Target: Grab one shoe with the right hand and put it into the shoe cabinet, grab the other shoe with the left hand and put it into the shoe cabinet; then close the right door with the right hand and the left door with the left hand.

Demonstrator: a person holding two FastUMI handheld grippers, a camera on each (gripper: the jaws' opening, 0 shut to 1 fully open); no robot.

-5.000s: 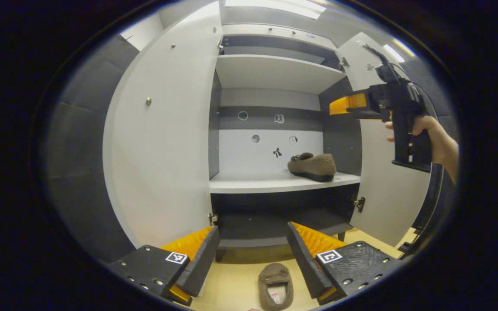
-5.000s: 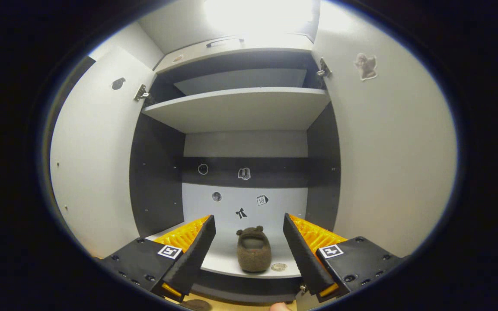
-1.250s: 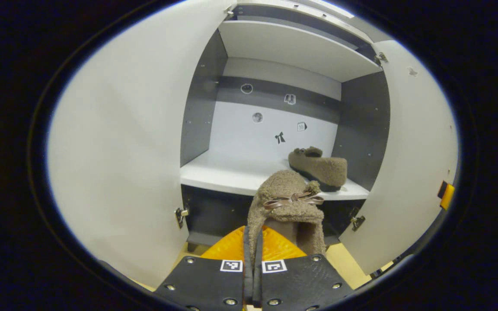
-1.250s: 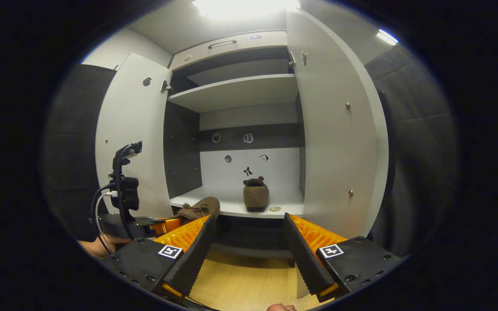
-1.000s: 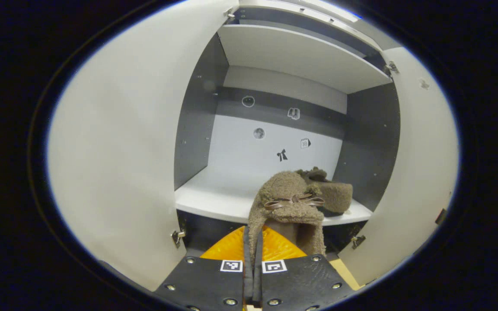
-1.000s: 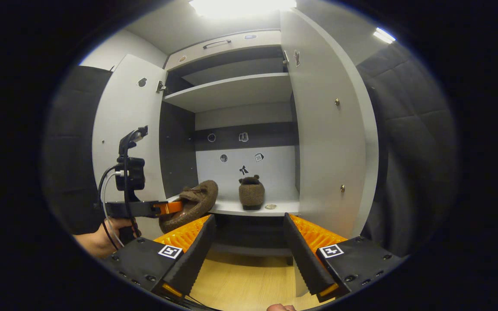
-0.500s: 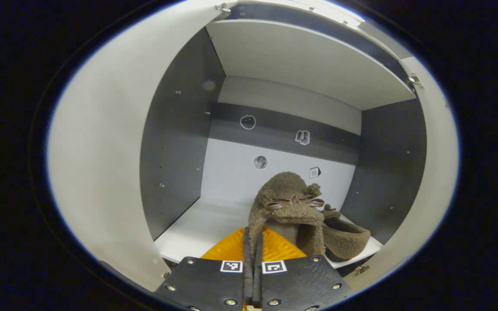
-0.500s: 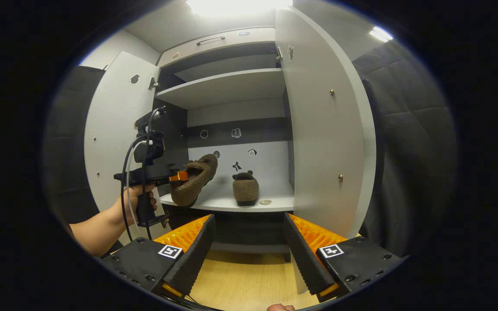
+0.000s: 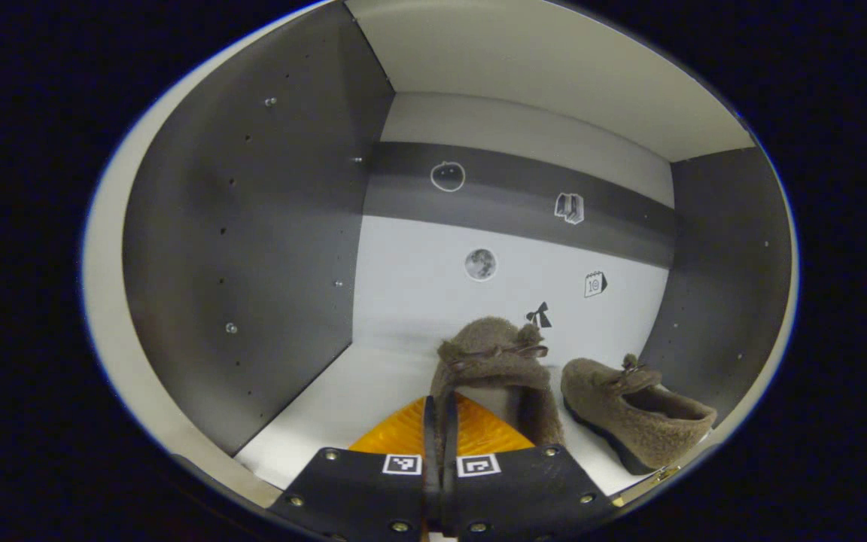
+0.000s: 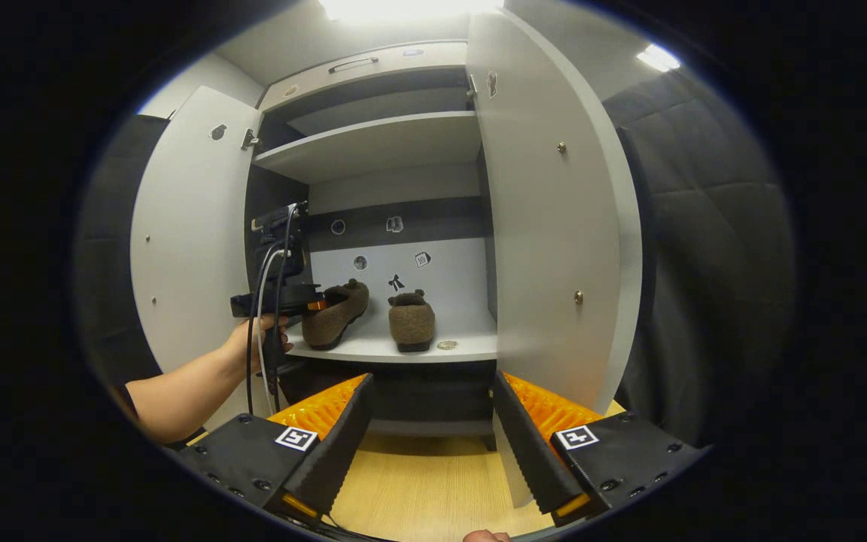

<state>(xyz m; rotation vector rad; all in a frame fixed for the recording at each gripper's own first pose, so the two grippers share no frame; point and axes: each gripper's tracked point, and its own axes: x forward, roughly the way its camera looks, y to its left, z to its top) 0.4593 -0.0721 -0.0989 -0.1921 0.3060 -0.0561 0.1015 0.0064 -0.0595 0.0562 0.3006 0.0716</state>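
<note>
My left gripper (image 9: 439, 421) is shut on the heel edge of a fuzzy brown shoe (image 9: 495, 365) with a small bow, toe pointing to the cabinet's back wall. It is inside the cabinet, low over the white middle shelf (image 9: 328, 403); whether the sole touches I cannot tell. The other brown shoe (image 9: 629, 410) stands on the shelf just to its right. In the right gripper view, the left gripper (image 10: 305, 305) holds its shoe (image 10: 337, 310) left of the standing shoe (image 10: 411, 320). My right gripper (image 10: 431, 380) is open, back from the cabinet over the wooden floor.
Both cabinet doors stand open: the left door (image 10: 185, 226) and the right door (image 10: 554, 211), which is close to my right gripper. A person's hand (image 10: 253, 339) holds the left gripper. A small round disc (image 10: 446, 345) lies on the shelf's front.
The left gripper picked the shoe off the floor and carried it forward into the cabinet, down beside the other shoe. The right gripper stayed open and drew back a little.
</note>
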